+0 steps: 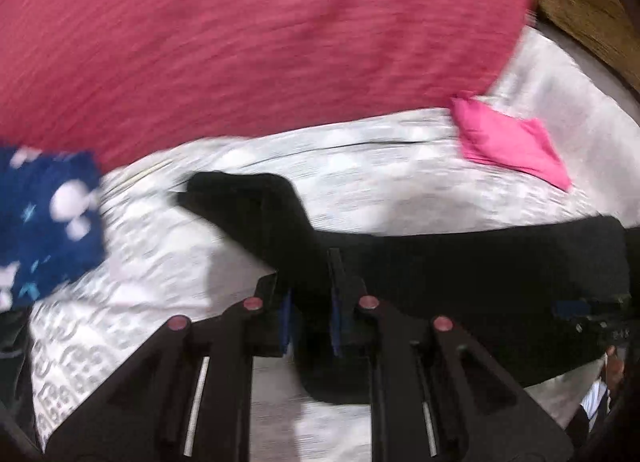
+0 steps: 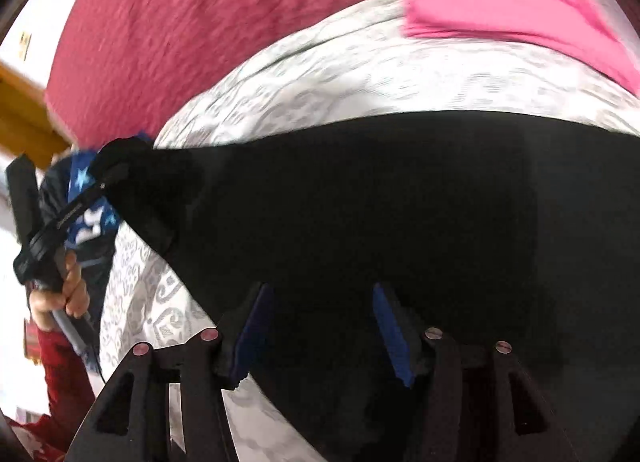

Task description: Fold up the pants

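The black pants (image 1: 460, 262) lie across a white patterned bedspread (image 1: 360, 166). My left gripper (image 1: 310, 278) is shut on one end of the pants; black cloth fills the narrow gap between its blue pads. In the right wrist view the pants (image 2: 380, 202) spread wide and dark. My right gripper (image 2: 324, 302) stands open over them, blue pads apart, with black cloth between and below. The left gripper (image 2: 120, 166) shows there at the left, holding the pants' end, with the person's hand on its handle.
A big red blanket (image 1: 260, 42) covers the far side of the bed. A folded pink cloth (image 1: 508, 138) lies at the right, also in the right wrist view (image 2: 512, 10). A blue star-print cloth (image 1: 48, 214) lies at the left. A wooden bed frame (image 2: 20, 118) shows far left.
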`<action>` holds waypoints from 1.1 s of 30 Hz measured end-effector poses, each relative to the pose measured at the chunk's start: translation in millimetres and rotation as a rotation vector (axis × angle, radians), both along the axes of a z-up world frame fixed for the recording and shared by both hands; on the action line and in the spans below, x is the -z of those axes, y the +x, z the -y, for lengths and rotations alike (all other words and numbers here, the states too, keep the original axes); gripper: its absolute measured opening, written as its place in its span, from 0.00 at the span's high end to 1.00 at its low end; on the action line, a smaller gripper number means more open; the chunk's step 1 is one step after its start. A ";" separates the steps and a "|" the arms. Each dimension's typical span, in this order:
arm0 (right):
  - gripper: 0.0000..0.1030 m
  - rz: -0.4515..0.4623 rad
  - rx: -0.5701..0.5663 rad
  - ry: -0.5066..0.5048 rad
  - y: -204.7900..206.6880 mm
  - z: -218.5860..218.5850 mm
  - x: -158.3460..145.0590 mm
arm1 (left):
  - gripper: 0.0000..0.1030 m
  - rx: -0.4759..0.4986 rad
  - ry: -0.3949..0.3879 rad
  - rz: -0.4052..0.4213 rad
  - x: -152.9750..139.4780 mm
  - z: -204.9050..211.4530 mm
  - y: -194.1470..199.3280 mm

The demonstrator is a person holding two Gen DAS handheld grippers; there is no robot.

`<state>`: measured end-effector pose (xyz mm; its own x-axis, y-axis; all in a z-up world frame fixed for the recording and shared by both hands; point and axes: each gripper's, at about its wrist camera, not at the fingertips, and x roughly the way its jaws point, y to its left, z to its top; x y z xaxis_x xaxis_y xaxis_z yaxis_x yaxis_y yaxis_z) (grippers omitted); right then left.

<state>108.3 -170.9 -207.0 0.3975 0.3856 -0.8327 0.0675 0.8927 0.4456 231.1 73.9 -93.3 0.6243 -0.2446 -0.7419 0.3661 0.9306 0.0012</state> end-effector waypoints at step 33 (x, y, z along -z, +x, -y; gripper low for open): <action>0.32 -0.155 0.085 0.232 12.7 31.9 11.2 | 0.31 0.051 0.081 -0.096 64.2 45.7 -93.8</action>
<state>121.1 -202.8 -218.2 0.3115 0.5437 -0.7793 0.2207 0.7563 0.6159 137.3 28.2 -157.5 0.5378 -0.2114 -0.8162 0.4152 0.9090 0.0381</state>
